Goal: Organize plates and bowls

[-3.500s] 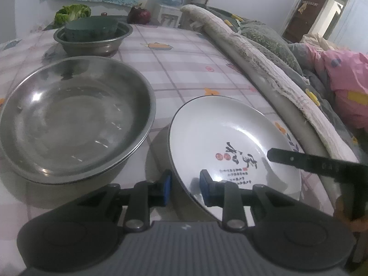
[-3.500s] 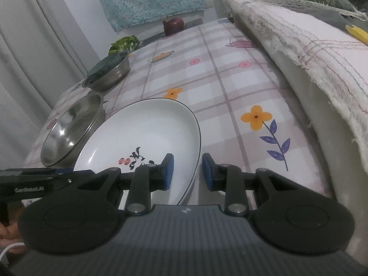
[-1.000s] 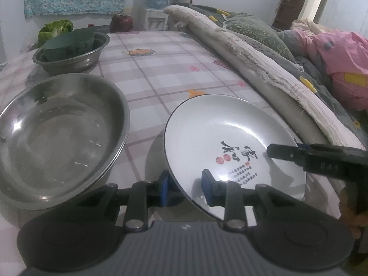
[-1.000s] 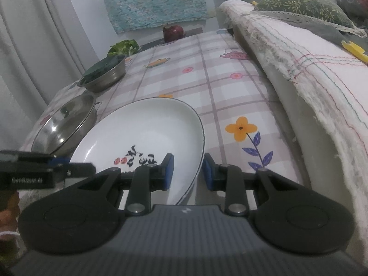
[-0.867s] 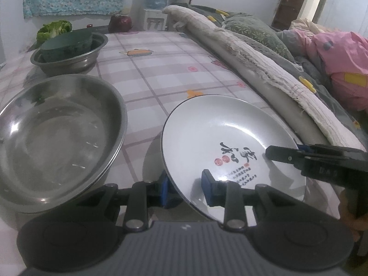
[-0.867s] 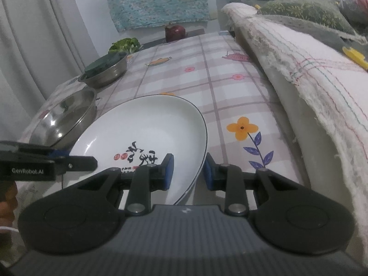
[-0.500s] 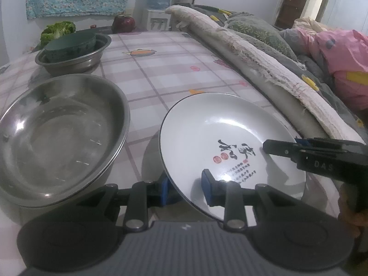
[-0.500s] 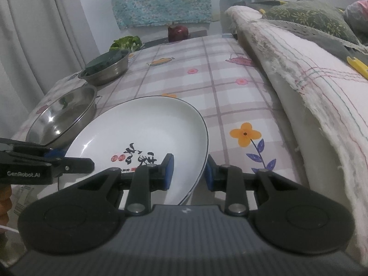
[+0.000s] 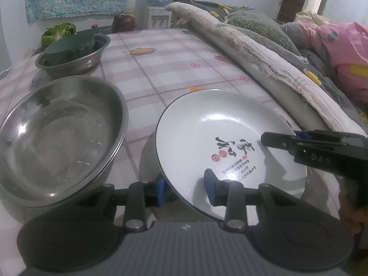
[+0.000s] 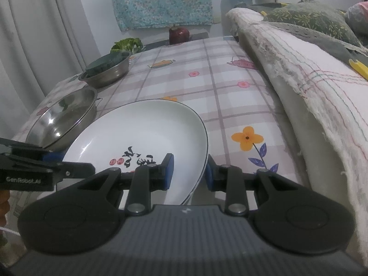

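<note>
Left wrist: left claw (image 9: 185,188) and right claw (image 10: 187,171) each clamp opposite rims of the white plate (image 9: 227,138), sharing its weight, steel basin (image 9: 55,133) just left.

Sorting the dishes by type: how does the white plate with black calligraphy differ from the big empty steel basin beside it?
The white ceramic plate is shallow and printed; the large steel basin is deep, plain, reflective metal. The plate is tilted, gripped at opposite rims by left gripper and right gripper; the basin sits free on the tablecloth. Both are round and empty.
</note>
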`<state>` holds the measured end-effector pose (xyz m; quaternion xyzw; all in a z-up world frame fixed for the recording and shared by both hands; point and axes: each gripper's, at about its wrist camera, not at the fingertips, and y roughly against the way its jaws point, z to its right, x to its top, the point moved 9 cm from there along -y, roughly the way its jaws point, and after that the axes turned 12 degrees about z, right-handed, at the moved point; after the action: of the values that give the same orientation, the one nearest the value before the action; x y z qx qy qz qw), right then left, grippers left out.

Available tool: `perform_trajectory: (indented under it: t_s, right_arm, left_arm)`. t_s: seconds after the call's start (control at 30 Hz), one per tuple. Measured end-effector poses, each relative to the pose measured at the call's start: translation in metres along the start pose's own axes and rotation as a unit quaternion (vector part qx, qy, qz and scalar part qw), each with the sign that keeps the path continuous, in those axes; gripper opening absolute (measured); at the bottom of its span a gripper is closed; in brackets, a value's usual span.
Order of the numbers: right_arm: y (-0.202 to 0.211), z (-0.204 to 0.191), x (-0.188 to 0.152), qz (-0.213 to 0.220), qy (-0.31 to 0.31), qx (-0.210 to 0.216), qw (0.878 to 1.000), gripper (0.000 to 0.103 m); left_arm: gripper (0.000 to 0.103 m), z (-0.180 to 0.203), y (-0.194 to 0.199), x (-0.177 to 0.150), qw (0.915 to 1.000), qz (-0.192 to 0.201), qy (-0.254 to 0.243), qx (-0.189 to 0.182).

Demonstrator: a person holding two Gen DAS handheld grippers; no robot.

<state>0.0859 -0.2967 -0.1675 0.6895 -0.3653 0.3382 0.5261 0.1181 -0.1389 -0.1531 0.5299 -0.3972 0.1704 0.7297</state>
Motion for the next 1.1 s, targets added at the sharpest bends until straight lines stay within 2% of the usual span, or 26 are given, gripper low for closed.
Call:
perform_trajectory:
  t_s: [1.1]
  right_arm:
    - [0.006, -0.0051, -0.0061, 0.007, 0.018, 0.001, 1.0, 0.033]
  left_arm:
    - [0.039, 0.0038, -0.0041, 0.0034, 0.9998, -0.006, -0.006, 0.018]
